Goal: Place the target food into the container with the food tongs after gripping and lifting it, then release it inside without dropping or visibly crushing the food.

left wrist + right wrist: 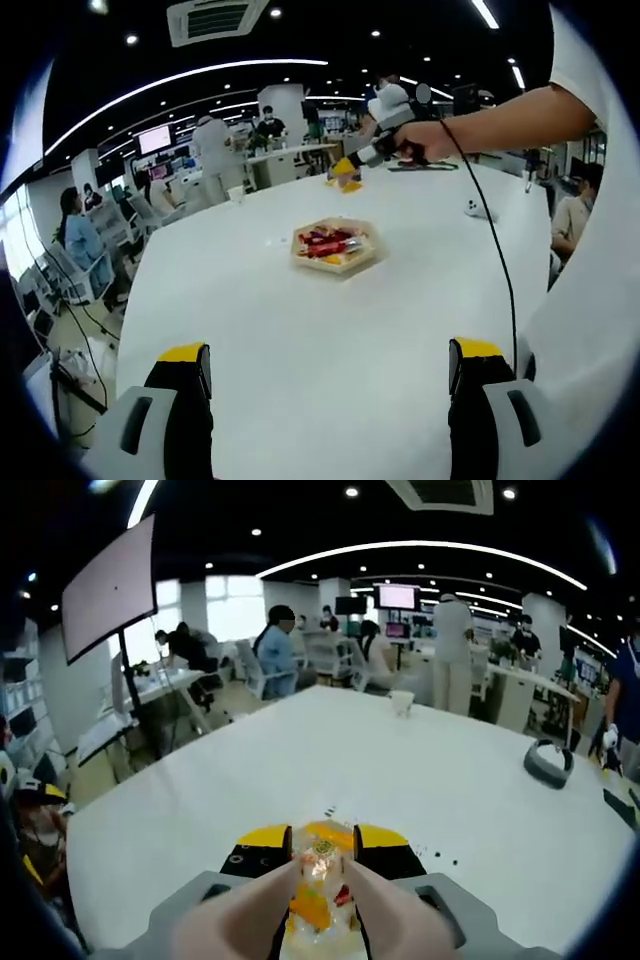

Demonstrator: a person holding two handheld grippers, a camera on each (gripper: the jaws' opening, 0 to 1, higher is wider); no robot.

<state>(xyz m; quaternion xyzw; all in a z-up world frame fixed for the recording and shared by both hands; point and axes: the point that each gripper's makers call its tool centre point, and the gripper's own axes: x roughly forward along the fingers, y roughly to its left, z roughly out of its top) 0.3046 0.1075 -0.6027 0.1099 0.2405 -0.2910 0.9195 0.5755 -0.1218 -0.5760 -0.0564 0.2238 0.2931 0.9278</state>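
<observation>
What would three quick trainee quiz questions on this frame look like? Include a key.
1. True or false: the left gripper is shut on the container.
2. Where does the container sit? A: on the white table. B: on a chair. C: between the right gripper's jaws.
3. Fill in: the right gripper is shut on the ___, whose tips pinch a yellow food piece.

Key: 1 false, its jaws stand wide apart. 2 A. 3 food tongs.

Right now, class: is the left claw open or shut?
Open. In the left gripper view, the left claw has its two yellow-tipped jaws far apart over the white table, nothing between them.
</observation>
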